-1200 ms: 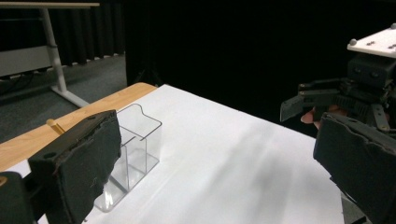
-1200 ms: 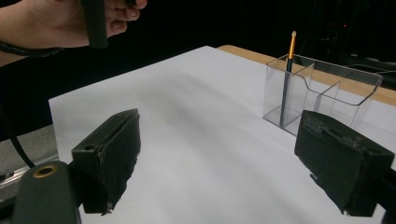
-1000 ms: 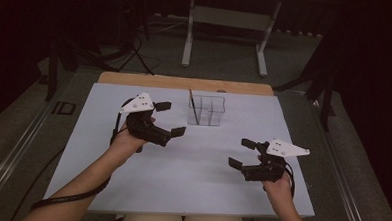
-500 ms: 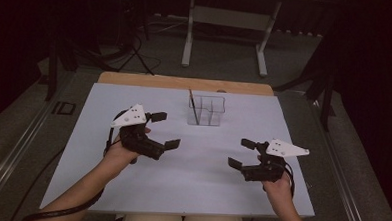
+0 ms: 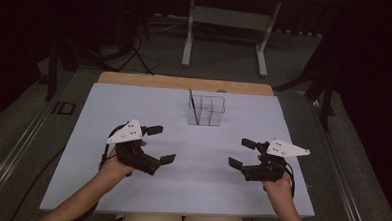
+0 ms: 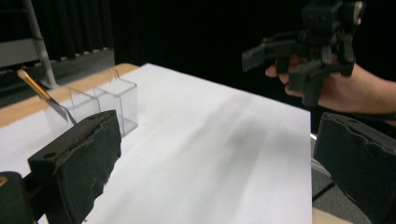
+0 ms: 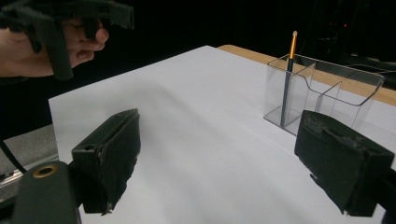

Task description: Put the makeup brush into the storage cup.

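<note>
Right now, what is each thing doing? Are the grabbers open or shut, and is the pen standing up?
Left gripper: open, holding nothing, above the table.
Right gripper: open, holding nothing, above the table.
Pen: upright, leaning a little, inside the clear organizer.
Clear organizer: standing upright on the white table, one compartment holding the pen.

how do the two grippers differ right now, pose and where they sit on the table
The left gripper sits nearer the clear organizer, which holds a pen; the right gripper sits lower, close to the white sheet's front right corner. The left gripper's jaws point right and slightly away from the person; the right gripper's jaws point left. Both stand wide open and hold nothing.
</note>
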### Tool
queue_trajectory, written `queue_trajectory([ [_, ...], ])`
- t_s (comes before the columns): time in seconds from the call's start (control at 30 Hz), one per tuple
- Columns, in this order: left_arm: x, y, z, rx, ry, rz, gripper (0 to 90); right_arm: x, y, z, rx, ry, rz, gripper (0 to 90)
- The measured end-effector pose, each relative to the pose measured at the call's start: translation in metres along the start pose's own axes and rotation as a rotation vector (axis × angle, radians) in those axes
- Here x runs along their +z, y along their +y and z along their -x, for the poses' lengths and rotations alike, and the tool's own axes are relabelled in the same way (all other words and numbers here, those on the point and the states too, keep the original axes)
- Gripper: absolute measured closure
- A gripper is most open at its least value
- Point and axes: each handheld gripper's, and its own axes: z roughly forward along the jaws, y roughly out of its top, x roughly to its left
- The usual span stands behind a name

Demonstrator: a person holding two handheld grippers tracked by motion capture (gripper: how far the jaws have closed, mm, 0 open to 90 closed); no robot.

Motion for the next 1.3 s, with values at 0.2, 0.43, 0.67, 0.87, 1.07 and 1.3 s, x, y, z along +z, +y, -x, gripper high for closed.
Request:
queue_trajectory([
  [0.2,-0.002,-0.012,0.004,0.019,-0.004,-0.001,2.0,0.000,-0.001,-0.001,0.002,0.001,-0.003,14.4],
  [0.43,-0.007,-0.024,0.008,0.002,0.007,0.005,2.0,0.002,-0.001,-0.001,-0.002,0.002,-0.009,14.4],
  [0.67,-0.012,-0.037,0.007,0.007,0.038,-0.012,2.0,0.001,-0.002,0.000,0.003,0.000,-0.010,14.5],
  [0.87,-0.017,-0.045,0.006,0.004,0.052,-0.019,2.0,0.001,-0.003,0.001,0.005,-0.003,-0.009,14.4],
  [1.07,-0.018,-0.050,0.004,0.005,0.065,-0.021,2.0,0.002,-0.004,0.002,0.003,-0.008,-0.016,14.4],
  [1.3,-0.018,-0.057,0.003,-0.019,0.074,-0.014,2.0,0.002,-0.005,0.003,0.007,-0.008,-0.017,14.4],
])
